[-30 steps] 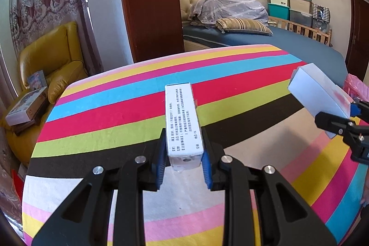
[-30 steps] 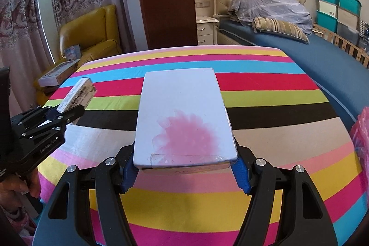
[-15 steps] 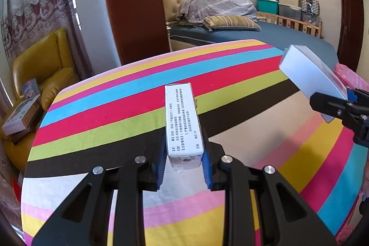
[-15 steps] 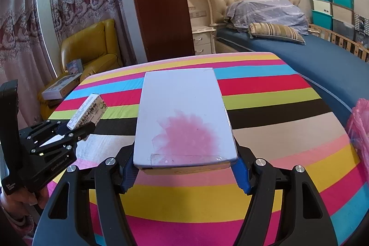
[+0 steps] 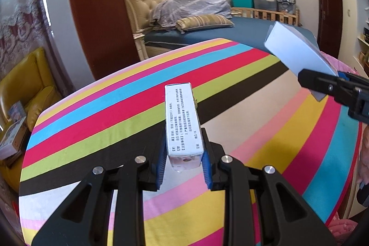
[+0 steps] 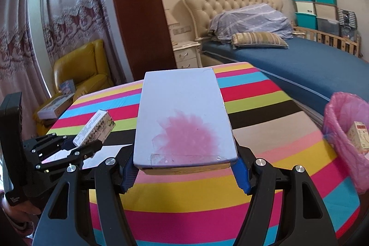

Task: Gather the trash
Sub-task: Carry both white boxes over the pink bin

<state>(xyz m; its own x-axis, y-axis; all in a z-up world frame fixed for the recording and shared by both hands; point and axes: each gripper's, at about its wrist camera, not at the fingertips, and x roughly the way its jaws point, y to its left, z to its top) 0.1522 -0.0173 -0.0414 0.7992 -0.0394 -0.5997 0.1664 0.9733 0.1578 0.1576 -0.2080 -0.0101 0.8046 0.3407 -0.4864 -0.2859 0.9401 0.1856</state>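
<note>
Pale flat box bears a pink blot; narrow carton shows print.

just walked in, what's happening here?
A person is clearing trash with a claw in each hand. The left claw is shut on a narrow white box, and the right claw on a flat pale box with a pink stain. Both are held above the striped table. A bin with a pink bag, one carton already inside, stands at the table's right edge.

Matt cardbd flat box; woven striped cloth; pink plastic bag.
</note>
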